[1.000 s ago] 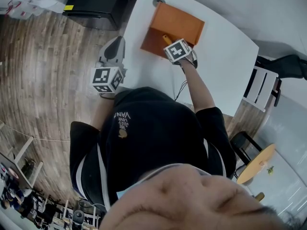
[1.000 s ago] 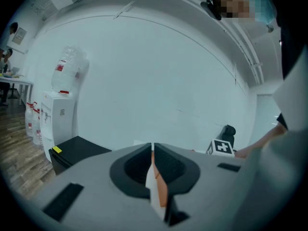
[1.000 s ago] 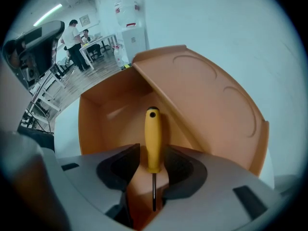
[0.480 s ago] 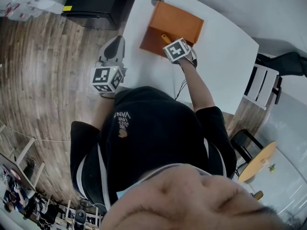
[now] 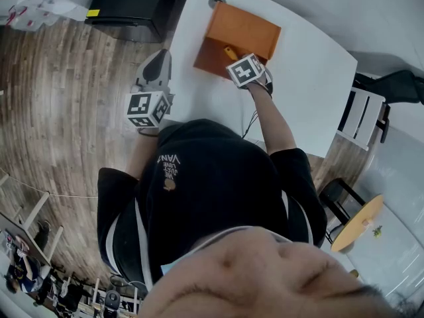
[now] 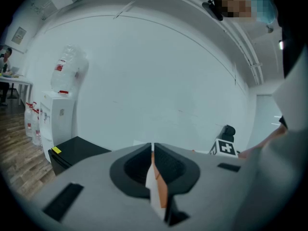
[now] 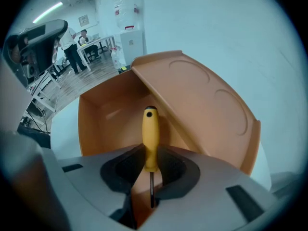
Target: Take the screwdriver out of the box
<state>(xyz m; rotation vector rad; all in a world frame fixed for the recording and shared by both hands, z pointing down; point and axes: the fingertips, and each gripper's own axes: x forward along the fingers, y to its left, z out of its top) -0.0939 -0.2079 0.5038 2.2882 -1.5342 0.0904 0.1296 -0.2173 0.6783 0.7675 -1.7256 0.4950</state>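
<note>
An orange box [image 7: 108, 112] stands open on the white table [image 5: 311, 91], its lid [image 7: 202, 105] leaning back to the right. Inside it lies a screwdriver [image 7: 150, 138] with a yellow handle and a dark shaft. My right gripper [image 7: 150, 165] points steeply down into the box, and its jaws are closing on the handle's lower end, the black pads touching both sides. In the head view the handle [image 5: 229, 52] pokes out beyond the right gripper [image 5: 238, 63]. My left gripper [image 6: 152, 150] hangs off the table's left edge, shut and holding nothing.
A black cabinet [image 5: 132, 5] stands on the wood floor left of the table. A water dispenser [image 6: 60, 112] stands against the far wall. A cable [image 5: 249, 121] lies on the table near my right arm. People sit at a desk [image 7: 91, 44] far off.
</note>
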